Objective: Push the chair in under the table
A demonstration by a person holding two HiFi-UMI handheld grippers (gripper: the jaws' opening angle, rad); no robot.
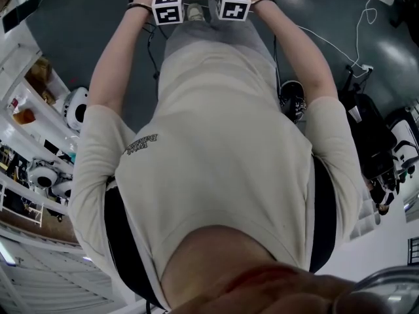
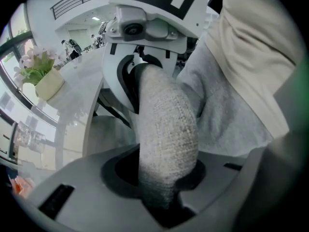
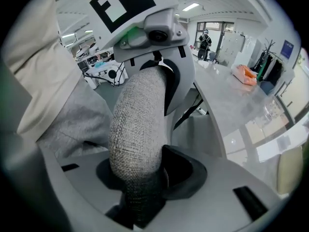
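The chair shows only as the grey woven top edge of its backrest (image 2: 169,129), a padded roll running between my two grippers. My left gripper (image 2: 166,178) is shut on one end of that roll. My right gripper (image 3: 140,178) is shut on the other end (image 3: 137,124). Each gripper view shows the other gripper across the roll: the right one (image 2: 145,28) and the left one (image 3: 154,37). In the head view only the marker cubes of the left gripper (image 1: 167,5) and right gripper (image 1: 233,2) show, past the person's torso. The chair's seat and legs are hidden.
A pale grey table (image 2: 82,81) lies beyond the chair back, bearing a potted plant (image 2: 46,83) and glassware (image 2: 21,134); the same table (image 3: 236,105) carries an orange item (image 3: 244,74). People stand far off (image 3: 205,37). Shelves (image 1: 33,162) and a black bag (image 1: 370,136) flank the dark floor.
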